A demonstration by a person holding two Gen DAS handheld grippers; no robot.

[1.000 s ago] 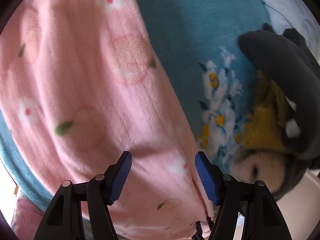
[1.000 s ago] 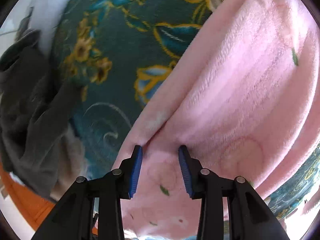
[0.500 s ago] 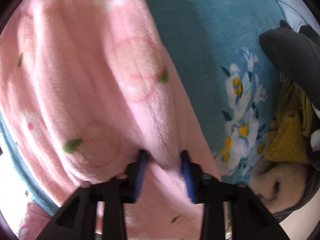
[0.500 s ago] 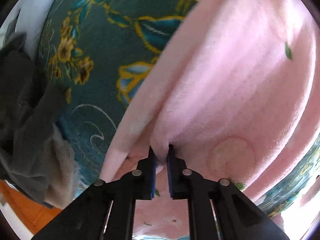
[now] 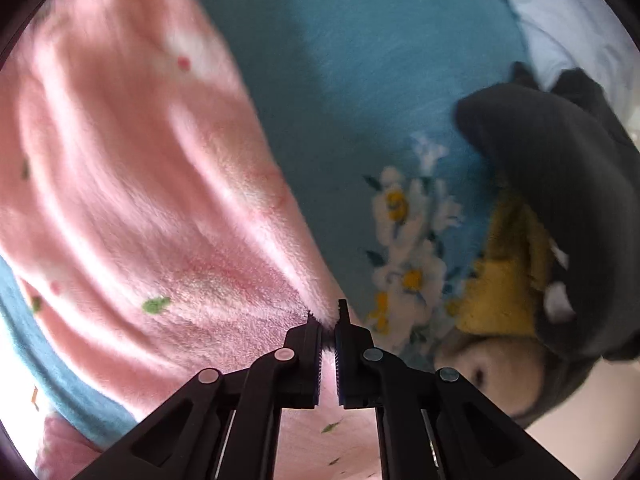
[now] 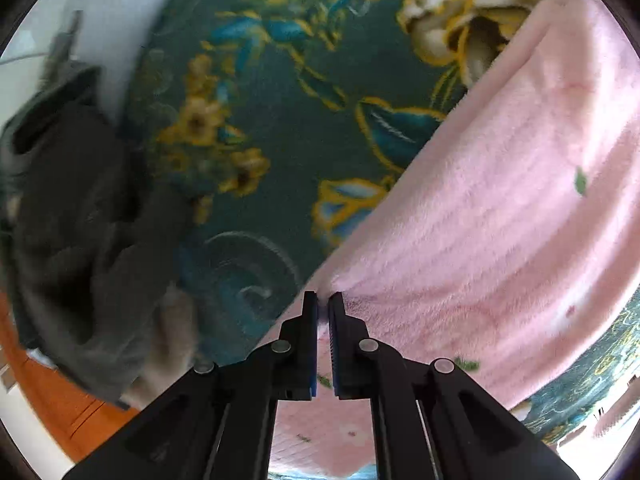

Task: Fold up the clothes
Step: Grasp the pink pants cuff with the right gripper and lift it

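Observation:
A fluffy pink garment (image 5: 132, 200) with small flowers and green leaves fills the left of the left wrist view. It lies over a blue flowered blanket (image 5: 360, 92). My left gripper (image 5: 328, 320) is shut on the garment's right edge, which is pulled taut. In the right wrist view the same pink garment (image 6: 500, 208) fills the right side, over a dark green flowered blanket (image 6: 280, 100). My right gripper (image 6: 323, 304) is shut on its left edge, lifted off the blanket.
A pile of dark grey clothes (image 5: 560, 208) with a yellow knit (image 5: 504, 280) and a beige fleece piece (image 5: 492, 368) lies right of the left gripper. The grey pile (image 6: 80, 220) shows left in the right wrist view, above orange floor (image 6: 60, 408).
Both grippers closed from open onto the pink garment's edges and have pulled the fabric up, so it now stretches taut from the fingertips.

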